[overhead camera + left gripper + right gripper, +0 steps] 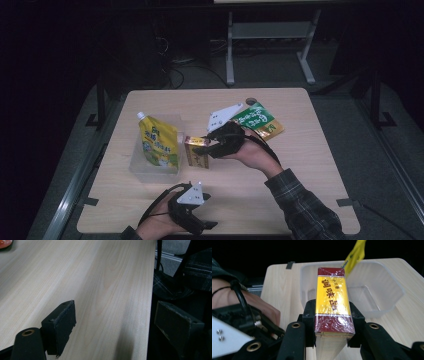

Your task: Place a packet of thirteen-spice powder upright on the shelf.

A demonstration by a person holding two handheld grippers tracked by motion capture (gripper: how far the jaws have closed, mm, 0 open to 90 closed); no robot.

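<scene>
My right gripper [332, 312] is shut on a yellow and dark red box [333, 300] wrapped in clear film, with both jaws pressed against its sides. From above, that box [195, 150] hangs just right of a clear plastic tub [141, 165], with the right gripper [206, 148] behind it. A yellow spouted pouch [159, 141] stands in the tub. In the right gripper view the tub [392, 293] lies ahead of the box. My left gripper [207, 226] rests at the table's near edge, open with nothing between its jaws, as the left gripper view [113, 322] shows.
A green and orange snack packet [259, 120] lies flat at the back right of the wooden table [300, 165]. A small dark round thing [250, 101] sits near the far edge. The person's plaid sleeve [305, 207] crosses the near right corner.
</scene>
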